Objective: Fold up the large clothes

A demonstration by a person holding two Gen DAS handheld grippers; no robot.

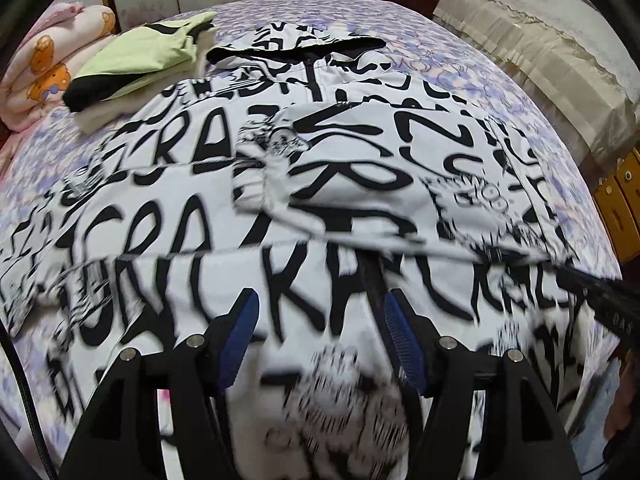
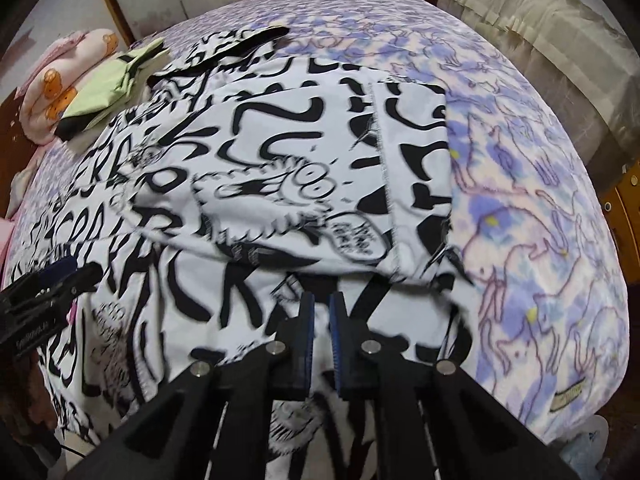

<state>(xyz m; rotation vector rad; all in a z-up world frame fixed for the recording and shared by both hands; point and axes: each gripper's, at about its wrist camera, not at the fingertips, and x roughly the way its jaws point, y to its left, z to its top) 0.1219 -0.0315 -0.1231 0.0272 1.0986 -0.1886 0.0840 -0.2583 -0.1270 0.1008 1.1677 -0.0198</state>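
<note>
I see the large white hooded garment printed with black lettering (image 1: 320, 184) spread across the bed's purple-and-pink floral blanket (image 2: 540, 200), one sleeve folded over its front. My left gripper (image 1: 318, 340) hovers above the lower hem with its blue-padded jaws apart and nothing between them. My right gripper (image 2: 320, 336) has its jaws nearly together; I see only a thin gap and no cloth in it. A folded green-and-black garment (image 1: 140, 64) lies near the hood.
</note>
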